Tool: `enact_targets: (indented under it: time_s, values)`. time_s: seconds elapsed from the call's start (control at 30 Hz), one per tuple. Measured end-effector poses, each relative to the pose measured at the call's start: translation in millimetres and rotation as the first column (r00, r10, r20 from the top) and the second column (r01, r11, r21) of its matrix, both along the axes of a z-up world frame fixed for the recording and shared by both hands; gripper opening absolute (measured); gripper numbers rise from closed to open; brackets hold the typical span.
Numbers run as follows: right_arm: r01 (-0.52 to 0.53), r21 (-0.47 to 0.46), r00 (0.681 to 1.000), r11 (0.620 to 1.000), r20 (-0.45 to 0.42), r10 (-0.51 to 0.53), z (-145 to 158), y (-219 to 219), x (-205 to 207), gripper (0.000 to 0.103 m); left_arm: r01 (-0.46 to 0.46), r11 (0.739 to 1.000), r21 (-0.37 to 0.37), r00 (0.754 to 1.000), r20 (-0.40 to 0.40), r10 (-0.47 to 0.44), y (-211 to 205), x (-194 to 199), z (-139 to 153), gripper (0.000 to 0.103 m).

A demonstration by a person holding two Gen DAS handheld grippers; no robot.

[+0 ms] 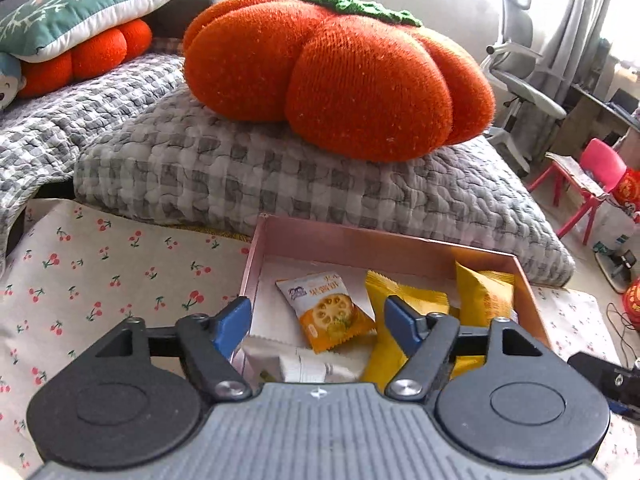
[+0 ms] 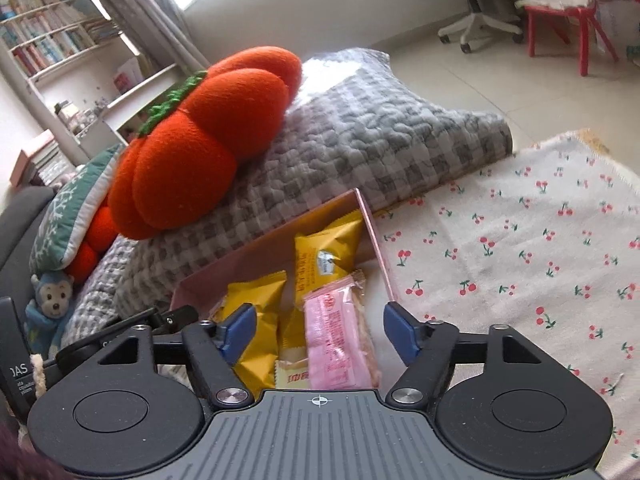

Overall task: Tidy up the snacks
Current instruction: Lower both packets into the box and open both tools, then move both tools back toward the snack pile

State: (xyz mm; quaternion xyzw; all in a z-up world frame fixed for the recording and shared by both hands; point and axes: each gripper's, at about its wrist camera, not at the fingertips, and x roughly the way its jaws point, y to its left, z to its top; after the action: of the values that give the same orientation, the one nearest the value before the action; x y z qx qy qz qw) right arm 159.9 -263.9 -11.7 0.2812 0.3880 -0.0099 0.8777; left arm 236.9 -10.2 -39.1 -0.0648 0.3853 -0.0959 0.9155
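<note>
Two crinkly yellow packets [image 1: 394,320]; pink box [image 1: 376,246]

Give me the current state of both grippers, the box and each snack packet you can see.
left gripper: open, holding nothing, over the box.
right gripper: open, holding nothing, over the packets.
pink box: lidless, snacks inside.
lotus-root packet: flat on the box floor.
yellow packets: in the box, one leaning on its wall.
pink packet: lying atop other packets.
white packet: lying in the box, partly hidden.
</note>
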Motion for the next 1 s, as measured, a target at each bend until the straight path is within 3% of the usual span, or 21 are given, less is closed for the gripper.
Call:
enact_targets:
  time_s: [0.2,0.47,1.0]
  values:
    - [-0.006,0.001,1.000,1.000,0.011,0.005,23.7,2.5,-19.0,0.085,0.032,0.999,0.018,0.999,0.001,-0.032,11.7,-30.0,16.2,0.085]
    - [-0.023,-0.052,1.000,0.998,-0.008,0.023,45.4,8.5,-50.2,0.093,0.030,0.999,0.017,0.999,-0.031,-0.029,28.4,-67.0,23.7,0.093]
    - [-0.149,-0.224,0.988,0.963,-0.064,0.138,34.6,44.1,-92.5,0.096,-0.008,0.998,0.069,0.991,-0.135,0.018,71.3,-129.3,19.7,0.102]
